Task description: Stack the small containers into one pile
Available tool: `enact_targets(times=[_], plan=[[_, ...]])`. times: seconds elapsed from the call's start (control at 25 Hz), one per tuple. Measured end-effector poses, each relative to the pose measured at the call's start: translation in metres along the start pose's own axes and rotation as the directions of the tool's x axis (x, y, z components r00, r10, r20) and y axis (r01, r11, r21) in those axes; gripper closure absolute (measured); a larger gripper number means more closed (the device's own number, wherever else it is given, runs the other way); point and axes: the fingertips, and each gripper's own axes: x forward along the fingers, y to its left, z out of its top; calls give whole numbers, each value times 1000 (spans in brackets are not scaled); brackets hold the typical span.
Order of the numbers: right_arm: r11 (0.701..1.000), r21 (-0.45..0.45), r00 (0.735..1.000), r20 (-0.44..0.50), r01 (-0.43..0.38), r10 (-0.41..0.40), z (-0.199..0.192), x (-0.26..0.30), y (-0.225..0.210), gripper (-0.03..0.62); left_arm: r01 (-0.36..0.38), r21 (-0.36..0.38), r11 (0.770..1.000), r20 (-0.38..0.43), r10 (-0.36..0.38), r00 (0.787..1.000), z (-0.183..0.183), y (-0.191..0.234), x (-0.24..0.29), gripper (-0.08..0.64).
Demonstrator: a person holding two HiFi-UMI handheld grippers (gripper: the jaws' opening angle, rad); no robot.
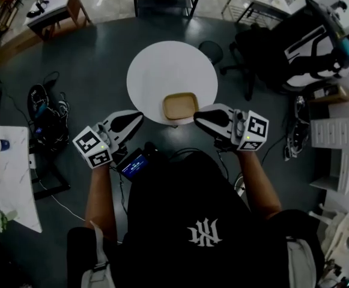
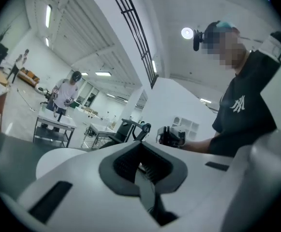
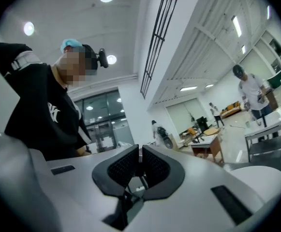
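Round white table [image 1: 156, 71] on a dark grey floor; tan container [image 1: 181, 105] sits on it close to the near rim, right of centre, shallow and square with rounded corners. From above, cannot tell whether it is one piece or several nested. Rest of the tabletop bare, with open room on all sides of the container. Left gripper [image 1: 137, 118] and right gripper [image 1: 198, 118] are held off the near rim, tips turned inward toward each other, the container between and just beyond them, untouched. Left jaws together, nothing between; right jaws drawn together to a hairline gap, nothing in them. Both gripper views look level across the hall, ceiling lights, pillar, distant people at benches; neither shows the table's near rim or the container. Person's torso hides the floor right under the hands. Black stool [image 1: 211, 51] stands just beyond the table's far right edge, office chair [image 1: 306, 47] further right. Cable tangle [image 1: 45, 110] on the floor at left, well apart; white side table [image 1: 9, 179] cut off by the left edge; drawer unit [image 1: 336, 152] at right.
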Motion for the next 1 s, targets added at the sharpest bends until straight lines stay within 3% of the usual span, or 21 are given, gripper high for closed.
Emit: enact_targets(times=[0.12,0.24,0.4,0.6,0.72,0.88,1.0], plan=[[993,-7,993,-10,-121,121,-5,-15,40,543,-4,4,1000,-22,4,1000,-13,-33,-3,557],[988,-15,988,-22,-153,153,-10,-30,62,543,-52,32,998,-13,52,999,-22,-60,-3,557],[988,-31,986,-76,-152,150,-29,-67,105,543,-77,67,995,-31,79,996,-49,-114,15,557],[988,-120,968,-244,-96,65,-86,-102,152,543,-43,43,998,-86,46,995,-89,-172,33,557],[995,-55,982,-176,-81,70,-87,-117,157,543,-54,39,998,-112,58,992,-110,-193,43,557],[996,-32,991,-112,-81,77,-72,-154,161,543,-175,182,968,-79,192,978,-103,-216,61,557],[997,-23,992,-102,-73,70,-70,-171,158,543,-225,244,943,-66,248,967,-94,-226,69,557]])
